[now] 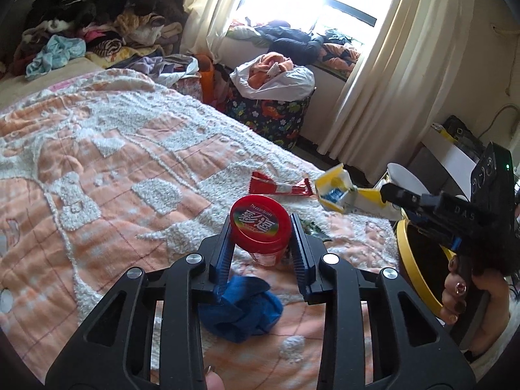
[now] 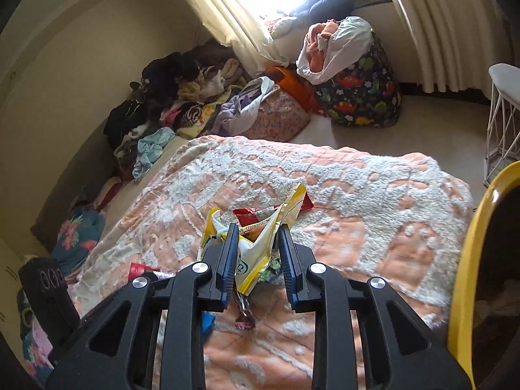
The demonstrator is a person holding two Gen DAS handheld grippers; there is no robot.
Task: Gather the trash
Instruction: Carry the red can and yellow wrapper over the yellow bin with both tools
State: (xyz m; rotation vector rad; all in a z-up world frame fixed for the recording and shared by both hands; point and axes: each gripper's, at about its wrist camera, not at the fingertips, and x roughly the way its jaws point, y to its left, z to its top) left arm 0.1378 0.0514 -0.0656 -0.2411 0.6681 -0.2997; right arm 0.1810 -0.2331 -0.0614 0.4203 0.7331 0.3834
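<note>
Meanwhile, the bed (image 1: 113,149) carried a red wrapper (image 1: 279,187) not yet collected, near the yellow-rimmed bin (image 1: 419,269). The left gripper (image 1: 261,227) had its jaws clamped on a red-lidded tub (image 1: 258,224); the right gripper (image 2: 256,250) pinched a crumpled yellow packet (image 2: 253,247), neither binned yet.

the right gripper (image 2: 256,243) is holding a crumpled yellow-and-white wrapper (image 2: 256,253) between its jaws, lifted above the bed (image 2: 373,195) and its peach-and-white blanket. a red wrapper (image 2: 260,214) is lying on the blanket just beyond the held one, toward the bed's far edge. a yellow bin rim (image 2: 468,260) is showing off the bed's right edge. a heap of clothes (image 2: 175,97) is sitting past the bed's far left corner, and a dinosaur-print bag (image 2: 364,97) is standing on the floor beyond the far edge.
</note>
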